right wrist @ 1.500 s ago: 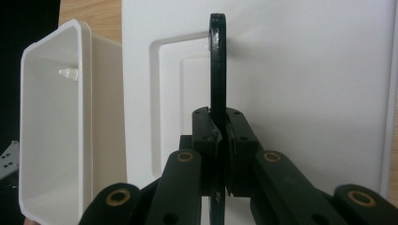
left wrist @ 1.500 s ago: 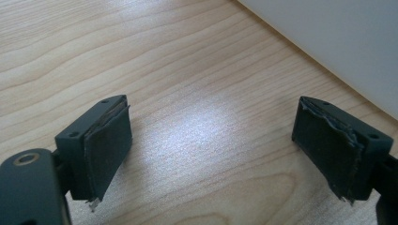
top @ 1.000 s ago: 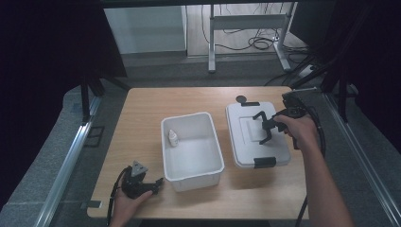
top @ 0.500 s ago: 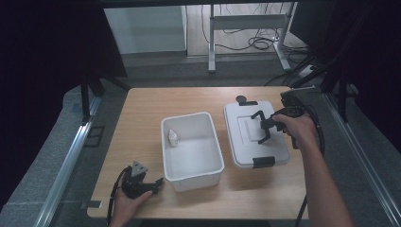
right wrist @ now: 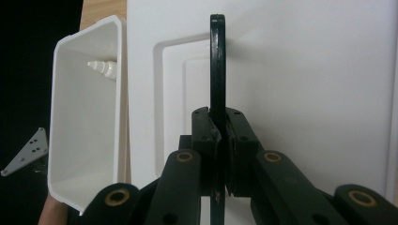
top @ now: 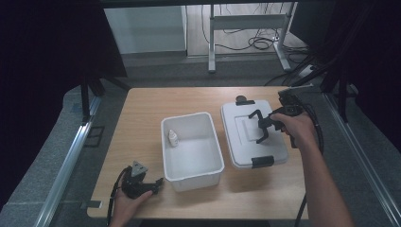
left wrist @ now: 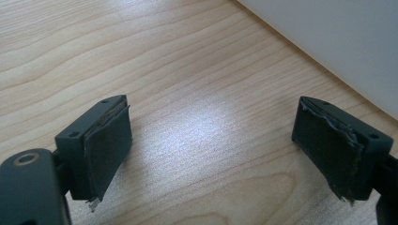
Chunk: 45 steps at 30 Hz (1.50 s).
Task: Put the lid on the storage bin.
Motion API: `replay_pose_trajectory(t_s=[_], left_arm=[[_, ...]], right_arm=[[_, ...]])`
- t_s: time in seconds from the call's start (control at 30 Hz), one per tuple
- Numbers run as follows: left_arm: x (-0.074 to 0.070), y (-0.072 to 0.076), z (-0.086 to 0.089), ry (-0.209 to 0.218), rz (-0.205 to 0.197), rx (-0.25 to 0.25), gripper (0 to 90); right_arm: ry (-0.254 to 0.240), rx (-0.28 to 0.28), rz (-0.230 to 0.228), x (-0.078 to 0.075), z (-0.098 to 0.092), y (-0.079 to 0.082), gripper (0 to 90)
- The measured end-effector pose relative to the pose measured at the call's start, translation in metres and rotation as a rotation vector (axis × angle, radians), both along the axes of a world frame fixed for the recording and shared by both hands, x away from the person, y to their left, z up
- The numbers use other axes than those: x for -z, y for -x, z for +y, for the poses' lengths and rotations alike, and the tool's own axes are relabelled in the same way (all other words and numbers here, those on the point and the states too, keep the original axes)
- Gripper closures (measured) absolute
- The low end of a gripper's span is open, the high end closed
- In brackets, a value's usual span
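a white lid (top: 253,134) lies flat on the right half of a wooden table (top: 142,113), its long side just beside an open white bin (top: 191,150) and its far edge close to the table's right rim. a black handle (right wrist: 217,65) stands upright at the lid's middle, and black latches sit at its near and far ends. bare wood lies open along the far side of the table and across its left part, while only a narrow gap separates lid and bin.

the right gripper (top: 263,126), held in a person's right hand (top: 295,127), comes in over the lid from the right; in the right gripper view its jaws are pressed together on the thin black handle. the left gripper (top: 158,182) rests at the table's near left corner in the left hand (top: 127,201), just beside the bin's near wall, jaws spread wide over bare wood with nothing between them.

a small white bottle (top: 173,138) lies inside the bin against its left wall. beyond the table are grey flooring, a metal frame's legs and loose cables.
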<state>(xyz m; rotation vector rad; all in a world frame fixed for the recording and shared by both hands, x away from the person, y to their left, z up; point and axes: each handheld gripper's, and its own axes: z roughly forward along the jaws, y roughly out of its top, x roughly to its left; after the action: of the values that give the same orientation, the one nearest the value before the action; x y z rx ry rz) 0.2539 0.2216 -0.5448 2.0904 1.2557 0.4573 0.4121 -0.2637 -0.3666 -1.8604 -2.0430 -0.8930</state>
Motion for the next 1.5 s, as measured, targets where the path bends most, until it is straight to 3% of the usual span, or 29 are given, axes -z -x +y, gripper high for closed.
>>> replay_pose_trajectory(t_s=[1.07,1.5], left_arm=[[0.000,0.000,0.000,-0.001,0.002,0.002,12.2],[0.000,0.000,0.000,-0.001,0.002,0.001,12.2]], right_arm=[[0.015,-0.060,-0.019,-0.019,0.033,0.002,84.1],[-0.001,-0.051,-0.041,-0.030,0.029,0.005,84.2]])
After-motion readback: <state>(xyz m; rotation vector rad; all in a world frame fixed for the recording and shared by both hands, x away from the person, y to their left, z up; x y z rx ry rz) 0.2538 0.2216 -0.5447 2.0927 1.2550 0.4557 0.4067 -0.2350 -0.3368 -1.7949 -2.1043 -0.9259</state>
